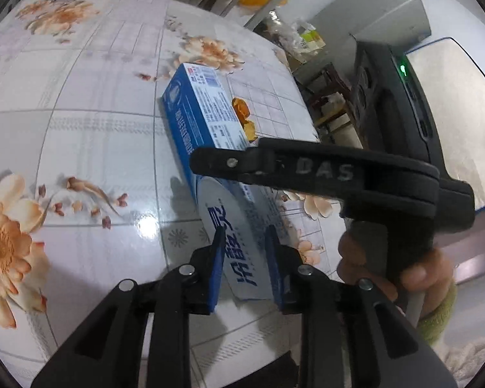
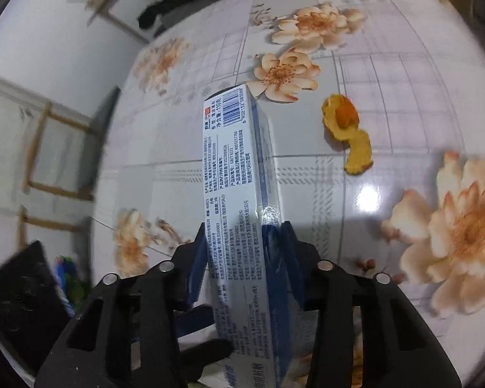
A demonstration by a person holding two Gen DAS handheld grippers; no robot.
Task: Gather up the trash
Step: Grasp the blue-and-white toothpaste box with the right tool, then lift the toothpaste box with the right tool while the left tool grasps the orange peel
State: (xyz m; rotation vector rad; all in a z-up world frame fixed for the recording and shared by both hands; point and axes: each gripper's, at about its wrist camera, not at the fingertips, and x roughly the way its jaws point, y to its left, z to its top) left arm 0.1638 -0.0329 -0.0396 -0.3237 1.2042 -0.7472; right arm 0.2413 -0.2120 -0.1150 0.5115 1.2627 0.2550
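Left side first: the left gripper (image 1: 244, 258) is seen low in its own view, with the near end of a long blue-and-white printed cardboard box (image 1: 207, 135) sitting between its blue pads. The jaws are only partly spread. Whether the pads are actually pressing on the cardboard can't be told from here; a thin gap seems to be left on the left pad's side, so it's read as not pinched.

The box's long axis runs away from the left gripper across the glossy floral-print table (image 1: 80, 129), toward the far edge. In the right wrist view the same box is seen on its narrow side, barcode end far out, text panel facing up.

Further right, the right gripper (image 2: 244, 252) is straddling the box near its close end, and the blue pads look to be set against both faces, so it's judged to be pinching the box. In the left view that same black tool is seen crossing over the box from the right, held in a hand (image 1: 388, 268) with a green cuff.

Rightmost, a curled piece of orange peel (image 2: 349, 132) is lying on the table, well apart from the box and untouched.

So the box lies straight ahead of both sets of jaws, lengthwise. Probably the box gets lifted by the right side next, with the peel left for afterwards.
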